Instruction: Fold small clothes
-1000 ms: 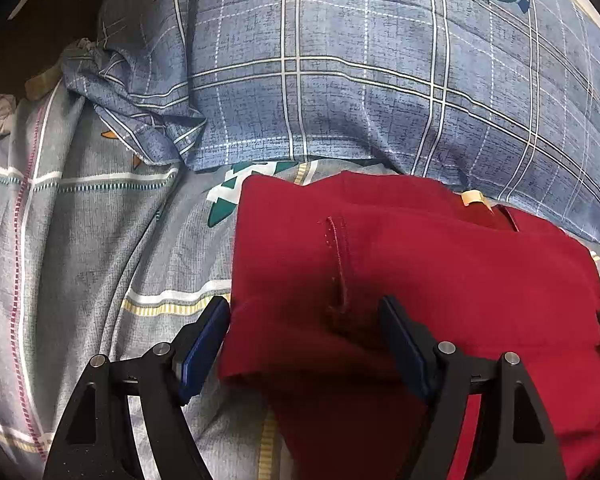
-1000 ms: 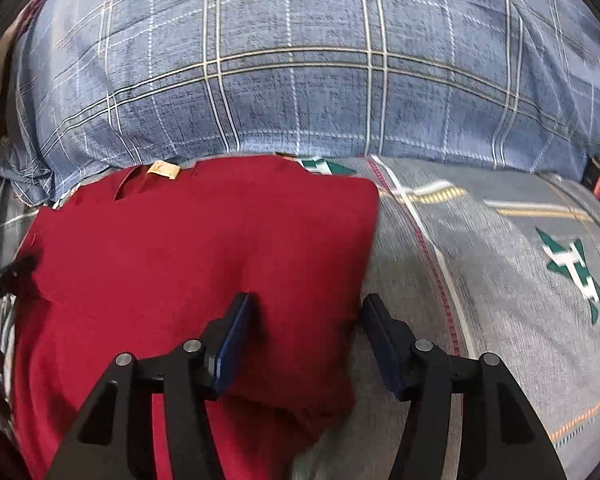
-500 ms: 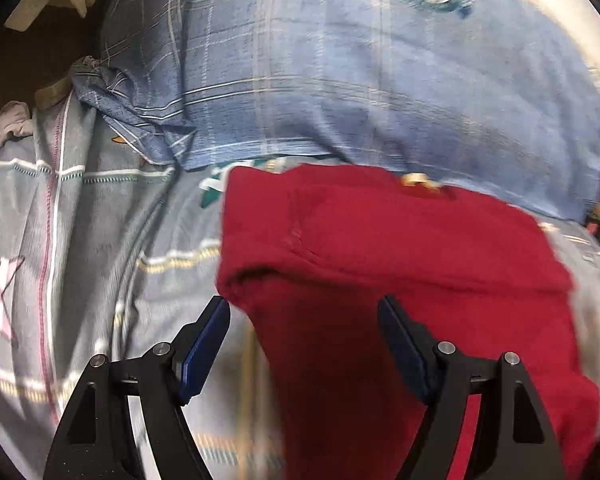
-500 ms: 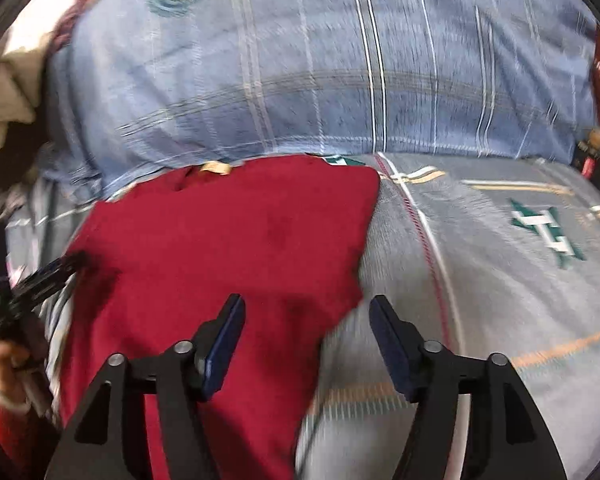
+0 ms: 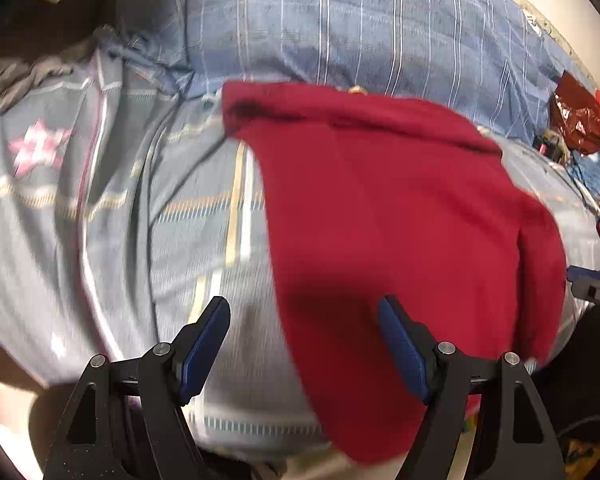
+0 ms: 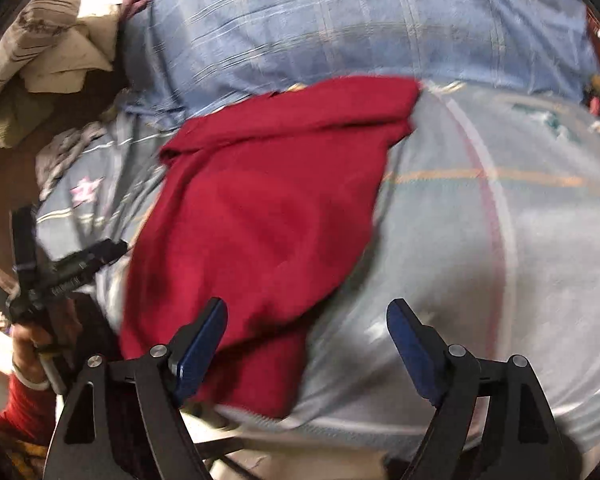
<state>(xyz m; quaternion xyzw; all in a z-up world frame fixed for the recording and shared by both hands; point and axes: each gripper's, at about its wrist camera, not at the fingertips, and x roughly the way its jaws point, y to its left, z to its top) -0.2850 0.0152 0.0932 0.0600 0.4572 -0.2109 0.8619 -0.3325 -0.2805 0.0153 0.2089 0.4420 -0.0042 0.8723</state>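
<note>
A dark red garment (image 5: pixel 400 208) lies partly folded on the grey bedsheet (image 5: pixel 120 220), its top edge folded over near the pillow and its lower end hanging over the bed's near edge. It also shows in the right wrist view (image 6: pixel 268 220). My left gripper (image 5: pixel 304 344) is open and empty, held back above the garment's lower left edge. My right gripper (image 6: pixel 306 348) is open and empty, above the garment's lower right edge. The left gripper also shows at the left of the right wrist view (image 6: pixel 60 272), held in a hand.
A blue plaid pillow (image 5: pixel 360 28) lies behind the garment. A red bag and small clutter (image 5: pixel 580 116) sit at the far right. Beige cloths (image 6: pixel 48 56) are heaped at the far left. The bed's near edge (image 6: pixel 340 428) runs just under the grippers.
Both grippers have pulled back and up from the garment, staying open. More of the bed and its near edge shows now. The garment lies where it was.
</note>
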